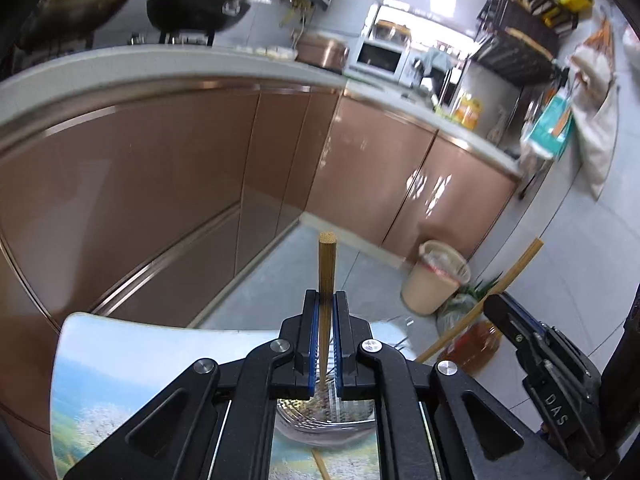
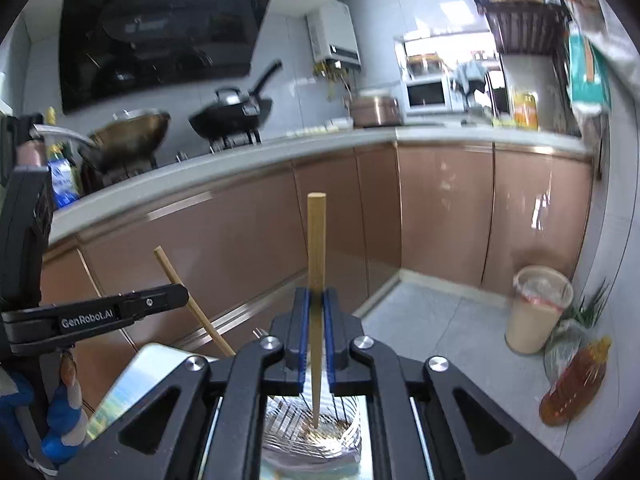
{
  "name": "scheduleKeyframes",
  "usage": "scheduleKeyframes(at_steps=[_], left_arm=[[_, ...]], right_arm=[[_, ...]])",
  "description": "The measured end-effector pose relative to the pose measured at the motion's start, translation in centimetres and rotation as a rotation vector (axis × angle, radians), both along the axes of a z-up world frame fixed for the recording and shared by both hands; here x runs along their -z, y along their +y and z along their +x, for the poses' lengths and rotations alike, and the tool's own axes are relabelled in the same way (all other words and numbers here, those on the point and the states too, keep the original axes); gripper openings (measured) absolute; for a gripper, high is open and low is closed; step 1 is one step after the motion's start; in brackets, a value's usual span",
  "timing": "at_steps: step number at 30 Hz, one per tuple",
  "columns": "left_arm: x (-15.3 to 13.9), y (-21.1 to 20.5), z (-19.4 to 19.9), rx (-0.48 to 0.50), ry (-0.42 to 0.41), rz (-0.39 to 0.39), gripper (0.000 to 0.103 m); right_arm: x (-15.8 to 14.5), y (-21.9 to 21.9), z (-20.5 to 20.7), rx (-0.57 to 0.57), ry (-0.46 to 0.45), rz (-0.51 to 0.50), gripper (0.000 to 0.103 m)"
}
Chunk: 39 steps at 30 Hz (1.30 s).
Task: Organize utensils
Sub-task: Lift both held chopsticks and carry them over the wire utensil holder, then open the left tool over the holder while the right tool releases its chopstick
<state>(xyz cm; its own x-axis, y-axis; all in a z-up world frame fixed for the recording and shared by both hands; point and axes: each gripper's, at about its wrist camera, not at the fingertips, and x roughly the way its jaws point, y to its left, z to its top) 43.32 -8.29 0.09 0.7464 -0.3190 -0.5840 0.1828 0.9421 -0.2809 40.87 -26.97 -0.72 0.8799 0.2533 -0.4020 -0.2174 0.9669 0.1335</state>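
We hold a light, stiff, slippery tan bamboo chopstick (image 1: 327, 276) in the clenched left claw (image 1: 327, 334) and another tan bamboo chopstick (image 2: 316, 248) in the clenched right claw (image 2: 316, 332), each pinched mid-shaft over the ribbed clear glass bowl (image 2: 288, 420).

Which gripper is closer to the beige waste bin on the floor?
Right. The right gripper, shut on a chopstick, is on the waste bin side; the left gripper sits farther away, on the right gripper's far side from it.

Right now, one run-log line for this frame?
left gripper: shut on chopstick | right gripper: shut on second chopstick | both upright over glass bowl | phase: holding
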Motion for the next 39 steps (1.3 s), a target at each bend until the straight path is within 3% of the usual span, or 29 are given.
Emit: scheduleKeyframes(at_steps=[7, 18, 20, 22, 24, 26, 39], left_arm=[[2.1, -0.5, 0.2, -0.016, -0.035, 0.074, 0.006], [2.1, 0.5, -0.9, -0.025, -0.031, 0.080, 0.007], [2.0, 0.9, -1.2, -0.033, -0.027, 0.084, 0.015], [2.0, 1.0, -1.3, -0.043, -0.025, 0.088, 0.043], [1.7, 1.6, -1.9, -0.060, -0.036, 0.089, 0.050], [1.2, 2.0, -2.3, -0.060, -0.042, 0.090, 0.050], [-3.7, 7.0, -9.1, -0.117, -0.092, 0.107, 0.050]], right_arm=[[4.3, -0.7, 1.2, 0.003, 0.055, 0.014, 0.006], [4.4, -1.9, -0.2, 0.020, 0.074, 0.033, 0.008], [4.1, -2.3, -0.3, 0.028, 0.077, 0.039, 0.008], [3.8, -2.6, -0.6, 0.037, 0.081, 0.037, 0.012], [3.5, -2.8, -1.2, 0.042, 0.080, 0.041, 0.020], [3.0, -3.1, -1.7, 0.047, 0.077, 0.044, 0.027], [-2.0, -3.3, -8.9, 0.028, 0.030, 0.044, 0.028]])
